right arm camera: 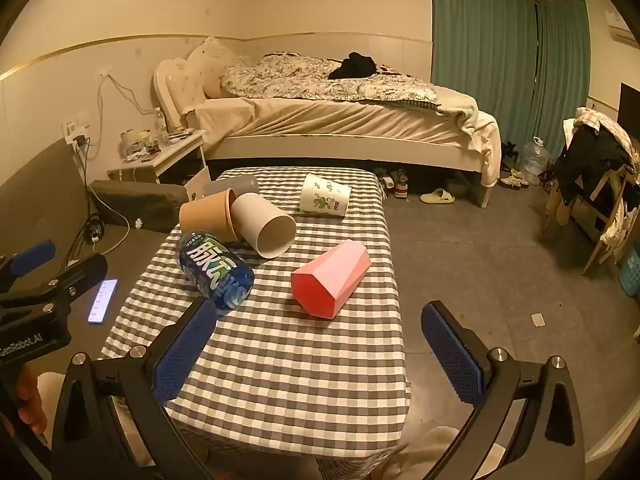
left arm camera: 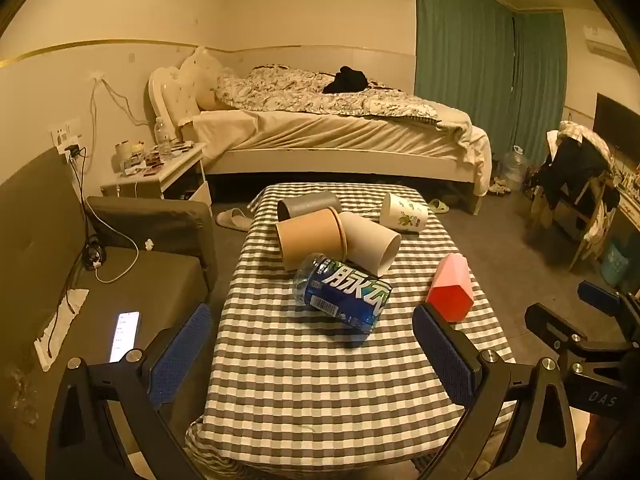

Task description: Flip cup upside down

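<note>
Several cups lie on their sides on the checkered table (left arm camera: 320, 380) (right arm camera: 288, 368). A pink faceted cup (left arm camera: 450, 294) (right arm camera: 332, 280) lies nearest, right of centre. A white cup (left arm camera: 370, 242) (right arm camera: 266, 228) leans against a brown paper cup (left arm camera: 310, 236) (right arm camera: 208, 216), with a grey cup (left arm camera: 308, 204) (right arm camera: 236, 184) behind. A white cup with green print (left arm camera: 404, 210) (right arm camera: 326, 196) lies at the far end. My left gripper (left arm camera: 312, 356) is open and empty over the near table. My right gripper (right arm camera: 320, 348) is open and empty too, short of the pink cup.
A blue-labelled bottle (left arm camera: 344, 296) (right arm camera: 216, 276) lies on its side in front of the brown cup. A bed (left arm camera: 340, 128) stands behind the table, a dark sofa (left arm camera: 100, 280) with a lit phone (left arm camera: 125, 336) to the left, a chair (right arm camera: 600, 176) with clothes to the right.
</note>
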{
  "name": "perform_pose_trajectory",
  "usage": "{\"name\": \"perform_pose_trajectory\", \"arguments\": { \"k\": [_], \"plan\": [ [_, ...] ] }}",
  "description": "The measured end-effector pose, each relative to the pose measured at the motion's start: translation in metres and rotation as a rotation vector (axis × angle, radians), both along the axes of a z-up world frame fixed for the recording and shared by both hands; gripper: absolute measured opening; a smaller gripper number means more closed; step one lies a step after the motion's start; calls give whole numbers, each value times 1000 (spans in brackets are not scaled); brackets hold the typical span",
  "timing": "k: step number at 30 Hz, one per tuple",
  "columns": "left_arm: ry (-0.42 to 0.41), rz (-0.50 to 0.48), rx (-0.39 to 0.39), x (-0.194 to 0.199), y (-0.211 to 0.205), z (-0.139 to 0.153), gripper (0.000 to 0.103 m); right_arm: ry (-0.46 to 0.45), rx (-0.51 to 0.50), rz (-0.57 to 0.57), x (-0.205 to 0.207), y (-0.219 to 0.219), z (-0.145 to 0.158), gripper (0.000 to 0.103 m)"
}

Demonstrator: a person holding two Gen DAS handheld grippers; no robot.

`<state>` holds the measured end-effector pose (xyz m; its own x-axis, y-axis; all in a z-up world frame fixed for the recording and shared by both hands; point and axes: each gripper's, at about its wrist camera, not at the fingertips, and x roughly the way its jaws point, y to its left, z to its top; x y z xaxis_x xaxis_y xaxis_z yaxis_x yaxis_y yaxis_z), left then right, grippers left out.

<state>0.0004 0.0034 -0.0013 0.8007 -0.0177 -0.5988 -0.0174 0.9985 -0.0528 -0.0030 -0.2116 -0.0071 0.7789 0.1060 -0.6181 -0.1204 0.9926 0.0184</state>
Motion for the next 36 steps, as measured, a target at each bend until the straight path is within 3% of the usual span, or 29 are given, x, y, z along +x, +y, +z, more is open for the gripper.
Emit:
{"name": "perform_pose_trajectory", "arguments": {
  "k": [2, 4, 9, 36],
  "plan": [
    [30, 3, -16, 10, 8, -2, 103, -9, 6, 0, -1, -1, 1, 103],
    [-13, 22, 8, -3, 8, 0, 103, 3, 5, -2, -1, -1, 1, 103],
    [-4, 30, 39, -1, 2, -1, 103, -2, -1, 0, -7, -3, 0, 103],
    [0, 30, 43, -4, 2, 0, 103, 16, -5, -1, -2, 2, -3, 103]
  ]
}}
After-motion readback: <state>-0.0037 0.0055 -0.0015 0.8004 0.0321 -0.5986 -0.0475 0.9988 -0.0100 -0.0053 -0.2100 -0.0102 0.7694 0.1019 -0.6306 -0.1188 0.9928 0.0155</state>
